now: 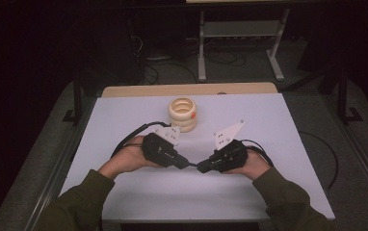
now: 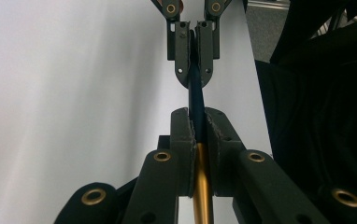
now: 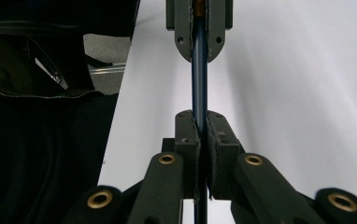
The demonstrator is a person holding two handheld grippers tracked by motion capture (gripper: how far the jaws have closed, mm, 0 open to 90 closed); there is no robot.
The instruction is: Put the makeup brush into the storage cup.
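Observation:
A thin pen, dark blue (image 2: 196, 95) with a gold part, spans the small gap between my two grippers. In the left gripper view my left gripper (image 2: 200, 119) is shut on the pen's gold end, and the right gripper's jaws face it from the top of that view. My right gripper (image 3: 200, 120) is shut on the blue pen (image 3: 199, 84), which runs up into the left gripper's jaws. In the high view the left gripper (image 1: 190, 165) and right gripper (image 1: 199, 168) meet tip to tip just above the white table (image 1: 269, 144), near its middle front.
A cream stack of rings (image 1: 182, 113) stands on the table behind the grippers, toward the back edge. A person's dark jacket (image 2: 317, 130) is close to the table's front edge. A metal stand (image 1: 240, 43) and cables lie on the floor beyond.

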